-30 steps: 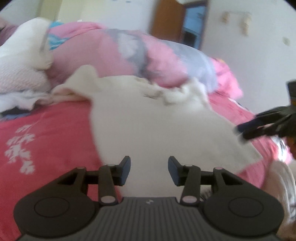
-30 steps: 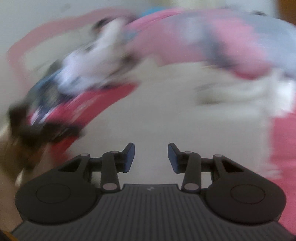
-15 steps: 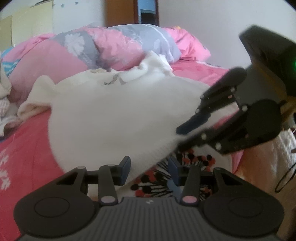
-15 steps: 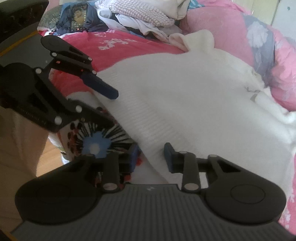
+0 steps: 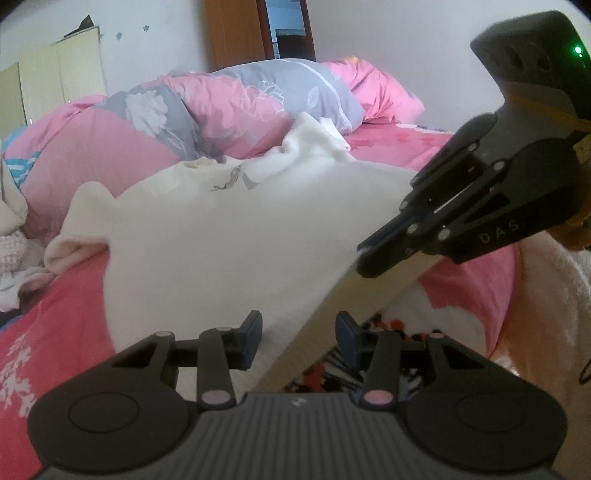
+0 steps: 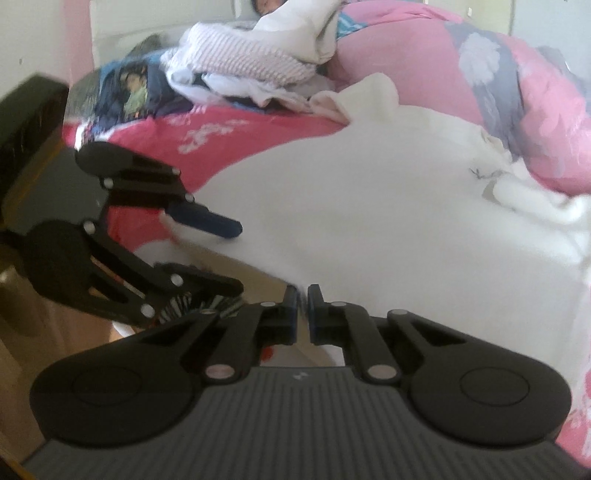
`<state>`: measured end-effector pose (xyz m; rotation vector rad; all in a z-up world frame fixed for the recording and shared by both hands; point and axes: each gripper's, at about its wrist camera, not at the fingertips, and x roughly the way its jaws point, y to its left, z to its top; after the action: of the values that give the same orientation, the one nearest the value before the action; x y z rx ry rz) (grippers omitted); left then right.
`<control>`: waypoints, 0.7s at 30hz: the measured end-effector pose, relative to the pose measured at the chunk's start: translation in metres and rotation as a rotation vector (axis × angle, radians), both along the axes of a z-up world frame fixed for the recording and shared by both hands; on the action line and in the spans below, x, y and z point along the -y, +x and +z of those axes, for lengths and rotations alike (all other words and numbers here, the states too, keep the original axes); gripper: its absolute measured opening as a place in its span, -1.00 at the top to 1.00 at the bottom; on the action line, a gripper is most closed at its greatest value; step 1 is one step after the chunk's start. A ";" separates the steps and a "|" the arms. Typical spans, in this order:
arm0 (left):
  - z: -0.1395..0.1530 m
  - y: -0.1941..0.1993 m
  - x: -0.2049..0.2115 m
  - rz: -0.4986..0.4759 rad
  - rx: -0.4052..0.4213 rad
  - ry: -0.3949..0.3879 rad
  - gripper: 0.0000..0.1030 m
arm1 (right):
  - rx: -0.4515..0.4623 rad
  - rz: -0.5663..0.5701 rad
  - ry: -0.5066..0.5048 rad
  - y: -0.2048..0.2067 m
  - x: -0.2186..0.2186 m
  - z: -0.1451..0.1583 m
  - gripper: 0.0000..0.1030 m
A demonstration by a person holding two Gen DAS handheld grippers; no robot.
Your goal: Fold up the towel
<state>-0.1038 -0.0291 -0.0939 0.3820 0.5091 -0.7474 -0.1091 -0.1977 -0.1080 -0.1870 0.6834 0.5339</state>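
A white towel (image 5: 240, 240) lies spread over the pink bed, its far end bunched against the duvet. My right gripper (image 6: 303, 306) is shut on the towel's (image 6: 388, 221) near edge and holds that edge lifted. In the left wrist view the right gripper (image 5: 364, 260) comes in from the right, pinching the same edge. My left gripper (image 5: 299, 332) is open, and the raised edge runs between its fingers. From the right wrist view the left gripper (image 6: 236, 254) stands at the left, jaws apart around the towel's near corner.
A pink and grey floral duvet (image 5: 221, 103) is heaped behind the towel. A pile of clothes (image 6: 251, 62) sits on the far side of the pink sheet (image 5: 55, 314). A black, red and white patterned cloth (image 5: 332, 376) hangs at the bed's near edge. A wooden door (image 5: 236, 33) stands behind.
My right gripper has gone from open to shut on the towel's near edge and raised it. The left gripper stays open, now with the edge between its fingers.
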 end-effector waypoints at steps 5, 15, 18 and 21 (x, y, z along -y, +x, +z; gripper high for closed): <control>-0.004 0.014 0.009 0.030 -0.010 0.031 0.39 | -0.014 -0.020 0.038 0.006 0.005 0.000 0.92; 0.004 0.027 0.007 0.095 0.073 -0.023 0.92 | -0.036 -0.035 -0.018 0.023 -0.002 -0.013 0.79; 0.005 0.030 0.011 0.107 0.122 -0.011 0.92 | -0.040 -0.056 -0.059 0.032 -0.005 -0.021 0.85; 0.006 0.035 0.015 0.117 0.165 -0.003 0.92 | -0.021 -0.096 -0.059 0.045 -0.004 -0.021 0.87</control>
<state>-0.0687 -0.0438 -0.0878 0.4039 0.3722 -0.5979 -0.0641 -0.1933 -0.1287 -0.2029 0.7256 0.4251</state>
